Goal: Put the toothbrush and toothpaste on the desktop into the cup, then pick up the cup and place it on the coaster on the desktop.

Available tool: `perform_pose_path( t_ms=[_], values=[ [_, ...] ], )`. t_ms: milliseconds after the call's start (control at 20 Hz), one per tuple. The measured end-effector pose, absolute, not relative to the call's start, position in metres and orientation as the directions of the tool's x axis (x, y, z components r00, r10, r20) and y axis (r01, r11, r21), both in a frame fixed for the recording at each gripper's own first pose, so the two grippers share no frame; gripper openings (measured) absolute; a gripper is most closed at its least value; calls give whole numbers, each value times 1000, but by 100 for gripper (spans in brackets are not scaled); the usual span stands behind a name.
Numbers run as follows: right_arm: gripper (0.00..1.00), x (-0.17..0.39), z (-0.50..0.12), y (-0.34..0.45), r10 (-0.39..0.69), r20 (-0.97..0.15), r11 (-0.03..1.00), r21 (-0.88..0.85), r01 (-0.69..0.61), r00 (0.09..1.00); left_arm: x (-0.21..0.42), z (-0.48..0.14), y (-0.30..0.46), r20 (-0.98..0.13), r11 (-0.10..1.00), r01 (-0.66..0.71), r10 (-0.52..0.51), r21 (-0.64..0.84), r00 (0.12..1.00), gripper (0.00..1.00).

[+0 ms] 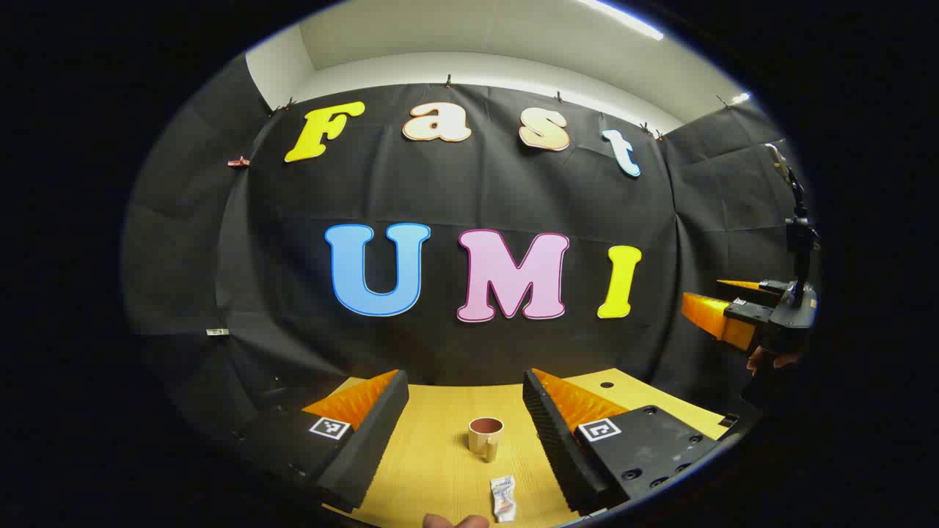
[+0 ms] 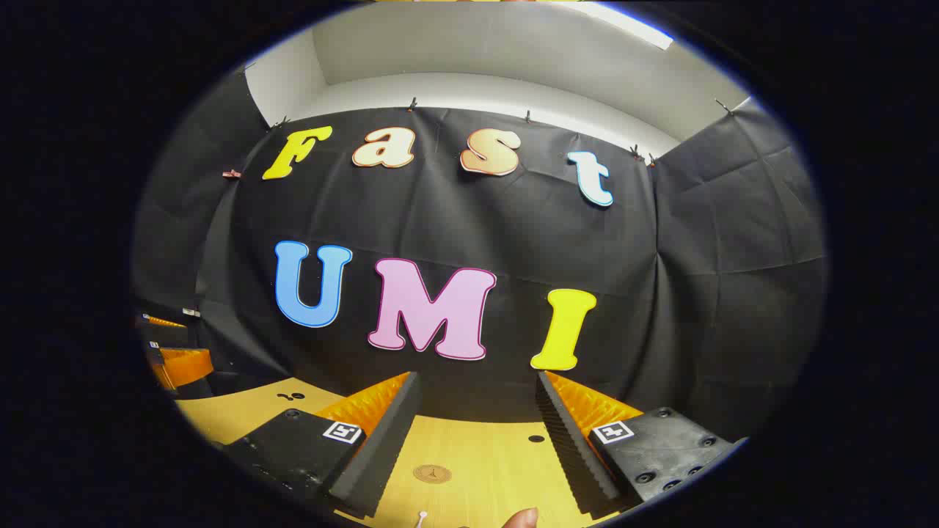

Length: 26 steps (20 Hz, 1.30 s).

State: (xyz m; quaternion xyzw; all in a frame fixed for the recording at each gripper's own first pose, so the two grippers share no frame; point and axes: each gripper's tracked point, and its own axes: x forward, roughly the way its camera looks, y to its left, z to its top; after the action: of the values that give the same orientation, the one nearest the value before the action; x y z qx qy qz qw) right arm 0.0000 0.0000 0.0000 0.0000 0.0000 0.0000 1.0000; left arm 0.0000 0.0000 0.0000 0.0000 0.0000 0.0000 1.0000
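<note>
In the left gripper view a beige cup (image 1: 485,435) with a dark inside stands upright on the wooden desktop (image 1: 433,469). A small white toothpaste tube (image 1: 503,499) lies just in front of it. My left gripper (image 1: 463,411) is open above the desk, with the cup showing between its fingers farther off. My right gripper (image 1: 722,312) appears at the far right of that view, held by a hand. In the right gripper view my right gripper (image 2: 477,418) is open, and a round tan coaster (image 2: 432,474) lies on the desk between its fingers. A white toothbrush tip (image 2: 421,518) shows at the bottom edge.
Black cloth walls close the desk at the back and sides. Small dark holes (image 2: 536,438) mark the desktop. A fingertip (image 2: 522,518) shows at the bottom of the right gripper view. My left gripper (image 2: 172,352) sits at that view's far left.
</note>
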Motion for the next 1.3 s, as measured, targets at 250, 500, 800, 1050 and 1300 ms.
perform_pose_path(
  t_ms=[250,500,800,1050,1300],
  values=[
    [97,0,-2,-3,2,-2,1000,2,-2,1000,4,-1,0,0,1000,-8,8,1,1000,97],
    [97,-3,-7,-4,1,-16,1000,-3,-1,1000,6,-1,-2,-7,1000,-6,6,0,1000,97],
    [97,-3,-9,-4,1,-27,1000,-7,-1,1000,9,-4,0,-14,1000,-9,9,-8,1000,97],
    [97,-7,-28,-3,5,-81,1000,-15,-6,997,16,-49,-7,-130,998,-1,-6,-59,992,97],
    [97,-13,-70,-4,37,-170,998,-38,-44,985,28,-126,-34,-300,991,22,-61,-132,952,97]
  ],
)
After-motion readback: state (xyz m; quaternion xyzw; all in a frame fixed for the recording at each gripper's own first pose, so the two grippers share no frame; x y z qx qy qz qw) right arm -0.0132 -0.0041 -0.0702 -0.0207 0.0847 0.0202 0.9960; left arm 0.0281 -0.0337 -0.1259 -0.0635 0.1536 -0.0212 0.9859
